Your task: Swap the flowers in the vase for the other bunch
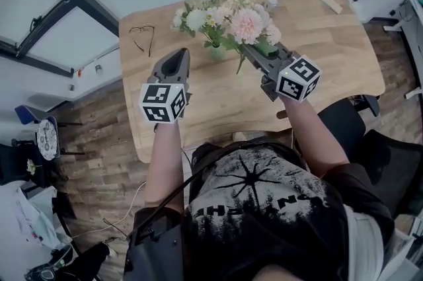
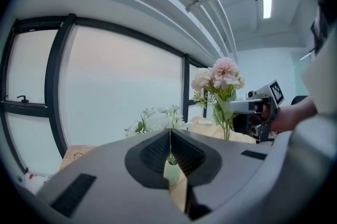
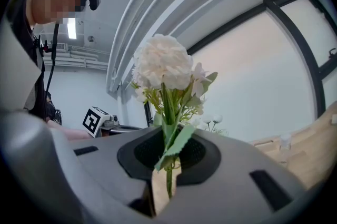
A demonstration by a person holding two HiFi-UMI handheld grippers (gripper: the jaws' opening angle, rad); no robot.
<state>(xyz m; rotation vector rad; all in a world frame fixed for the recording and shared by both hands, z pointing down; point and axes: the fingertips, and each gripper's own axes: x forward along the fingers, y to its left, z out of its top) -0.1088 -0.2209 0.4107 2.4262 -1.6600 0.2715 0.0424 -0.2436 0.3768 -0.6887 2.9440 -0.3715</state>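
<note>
My right tool point(image 1: 251, 49) is gripping the pink bunch point(image 1: 246, 24) by its stems beside the vase point(image 1: 217, 52), blooms upright for swapping in. My left tool point(image 1: 177, 56), shut and empty, is hovering left of the vase.

Light wood-grain table point(image 1: 317, 41). Up at twelve o'clock, a white bunch point(image 1: 195, 18) with green leaves over a pale green vase point(image 1: 217, 51); just toward one o'clock, a pink bunch point(image 1: 248, 23), cream blooms mixed in. Left gripper point(image 1: 173, 56) and right gripper point(image 1: 251, 48) dark grey, their cubes point(image 1: 162, 103) white with black squares. Shirt point(image 1: 264, 207) black, white print; floor point(image 1: 99, 160) brown planks.
</note>
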